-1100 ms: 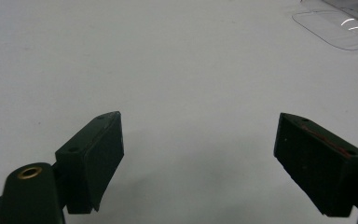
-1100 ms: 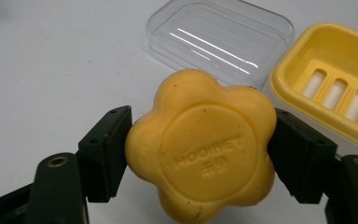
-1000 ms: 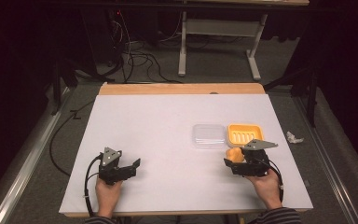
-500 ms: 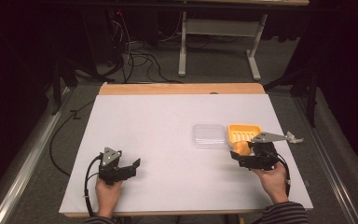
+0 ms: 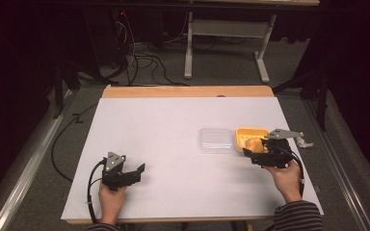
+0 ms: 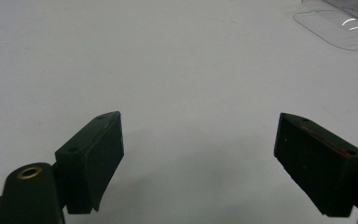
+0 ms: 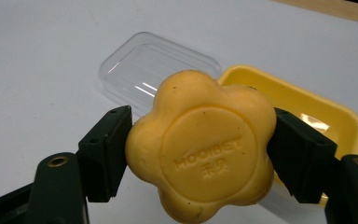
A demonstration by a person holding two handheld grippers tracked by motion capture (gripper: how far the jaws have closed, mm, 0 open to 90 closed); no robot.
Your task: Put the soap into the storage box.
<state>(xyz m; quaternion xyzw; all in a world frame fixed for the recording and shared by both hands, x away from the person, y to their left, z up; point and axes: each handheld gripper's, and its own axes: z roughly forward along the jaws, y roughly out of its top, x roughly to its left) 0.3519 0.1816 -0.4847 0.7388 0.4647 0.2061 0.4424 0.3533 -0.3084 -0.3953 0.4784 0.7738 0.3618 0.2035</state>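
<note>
The right tongs pinch the flower-shaped yellow soap across its lobes, likely firm but slippery, while the left tongs gape wide at seven o'clock on the table.

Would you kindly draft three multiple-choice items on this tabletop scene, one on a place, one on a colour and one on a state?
1. Where does the clear plastic lid lie?
A. left of the yellow tray
B. inside the tray
C. under the left gripper

2. What colour is the flower-shaped soap?
A. white
B. orange-yellow
C. green

3. How is the left gripper?
A. shut on the lid
B. shut on nothing
C. open over bare table

Answers:
1 A: in the high view the lid sits beside the yellow tray, on its left.
2 B: the right gripper clamps an orange-yellow bar.
3 C: its jaws stand wide apart with nothing between them.
</note>
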